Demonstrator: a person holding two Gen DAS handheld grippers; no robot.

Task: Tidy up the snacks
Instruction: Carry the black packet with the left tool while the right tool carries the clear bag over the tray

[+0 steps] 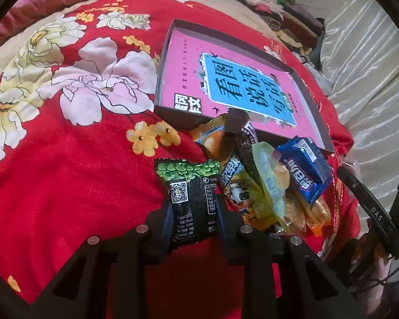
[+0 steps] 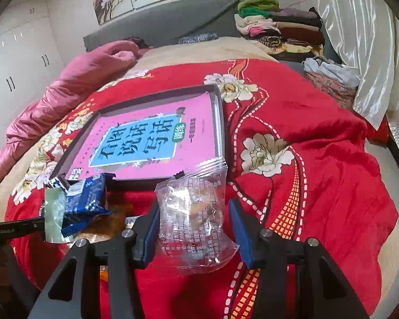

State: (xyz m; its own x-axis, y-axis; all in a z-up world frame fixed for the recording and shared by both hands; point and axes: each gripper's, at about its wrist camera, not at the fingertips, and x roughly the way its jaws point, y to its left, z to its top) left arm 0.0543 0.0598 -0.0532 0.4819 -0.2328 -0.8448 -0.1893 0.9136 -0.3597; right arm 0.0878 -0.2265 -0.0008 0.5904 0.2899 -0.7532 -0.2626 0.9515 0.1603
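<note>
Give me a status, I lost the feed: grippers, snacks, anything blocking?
Left gripper shut on green-black packet. Right gripper shut on clear packet. Tray ahead, unobstructed.

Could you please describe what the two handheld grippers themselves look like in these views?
Both are black, angular frames with triangular cut-outs and round silver bolt heads. The left gripper and right gripper carry blue ribbed fingers. The left one's black side bar bears white lettering in the right wrist view.

My right hand-held gripper [image 2: 192, 228] clamped a clear snack packet [image 2: 194, 212] just before the dark tray [image 2: 219, 122] on the red bedspread [image 2: 319, 175].
</note>
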